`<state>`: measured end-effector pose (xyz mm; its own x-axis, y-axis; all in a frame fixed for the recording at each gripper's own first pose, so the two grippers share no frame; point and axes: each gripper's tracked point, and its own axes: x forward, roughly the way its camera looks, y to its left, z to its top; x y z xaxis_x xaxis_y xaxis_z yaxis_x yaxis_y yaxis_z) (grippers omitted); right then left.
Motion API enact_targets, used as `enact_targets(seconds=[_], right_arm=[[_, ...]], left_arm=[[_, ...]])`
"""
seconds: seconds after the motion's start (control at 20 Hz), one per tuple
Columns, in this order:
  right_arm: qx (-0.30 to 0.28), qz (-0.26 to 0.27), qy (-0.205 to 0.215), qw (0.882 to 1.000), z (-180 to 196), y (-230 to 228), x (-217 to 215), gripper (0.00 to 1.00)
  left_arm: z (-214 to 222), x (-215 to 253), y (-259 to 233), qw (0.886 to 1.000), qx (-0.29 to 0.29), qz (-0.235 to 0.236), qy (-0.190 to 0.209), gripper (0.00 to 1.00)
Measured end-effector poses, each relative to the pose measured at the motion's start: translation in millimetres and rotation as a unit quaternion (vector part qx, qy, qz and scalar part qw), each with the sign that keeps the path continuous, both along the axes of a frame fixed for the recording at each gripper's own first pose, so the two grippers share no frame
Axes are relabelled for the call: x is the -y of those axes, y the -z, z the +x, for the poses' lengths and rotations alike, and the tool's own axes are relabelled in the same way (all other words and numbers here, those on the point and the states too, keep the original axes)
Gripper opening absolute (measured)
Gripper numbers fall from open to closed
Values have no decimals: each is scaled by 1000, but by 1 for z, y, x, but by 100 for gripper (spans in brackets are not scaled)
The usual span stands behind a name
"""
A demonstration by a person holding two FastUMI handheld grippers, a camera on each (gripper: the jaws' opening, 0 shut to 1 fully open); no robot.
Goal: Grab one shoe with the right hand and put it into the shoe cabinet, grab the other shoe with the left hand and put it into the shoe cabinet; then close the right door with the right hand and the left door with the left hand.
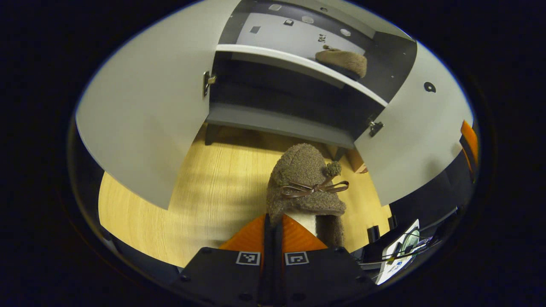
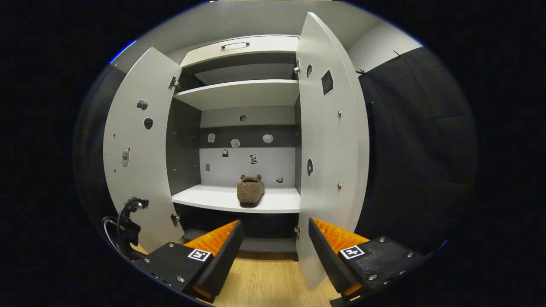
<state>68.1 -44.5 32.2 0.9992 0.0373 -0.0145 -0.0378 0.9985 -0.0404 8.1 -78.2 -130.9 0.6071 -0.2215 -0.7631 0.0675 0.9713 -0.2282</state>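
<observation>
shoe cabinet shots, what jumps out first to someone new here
The fuzzy brown slipper with a bow, pinched in the left hand-held gripper above the wooden floor. Then the white shoe cabinet with both doors wide open, its twin slipper already on the lower shelf, the right hand-held gripper open before it.

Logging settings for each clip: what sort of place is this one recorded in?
Probably a staged home-entryway booth. A white shoe cabinet stands open on wood-look flooring, one fuzzy slipper on its shelf, with black cloth wall beside it.
</observation>
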Motion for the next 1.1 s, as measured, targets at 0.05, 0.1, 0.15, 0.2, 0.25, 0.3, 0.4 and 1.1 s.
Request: enact_targets(seconds=[0.05,0.1,0.15,0.2,0.25,0.3,0.4,1.1], right_arm=[[1,2,2,1000,-2,1,2,94],[1,3,5,1000,-4,3,6,94],[1,5,8,1000,-7,3,9,94],[2,7,10,1000,-9,4,13,94],[1,9,13,1000,-12,6,17,94],[0,10,15,1000,-14,7,20,94],[-1,10,21,1000,-19,8,27,94],[-15,22,77,997,-33,22,91,94]], left_arm=[[5,2,-16,1000,10,1,5,7],[11,3,-30,1000,20,1,8,7],[18,6,-45,999,31,1,8,7],[26,4,-57,999,42,4,9,7],[36,1,-71,998,55,10,10,7],[47,-2,-85,997,71,16,6,7],[71,-6,-112,995,97,24,-4,7],[273,6,-235,980,185,35,-57,6]])
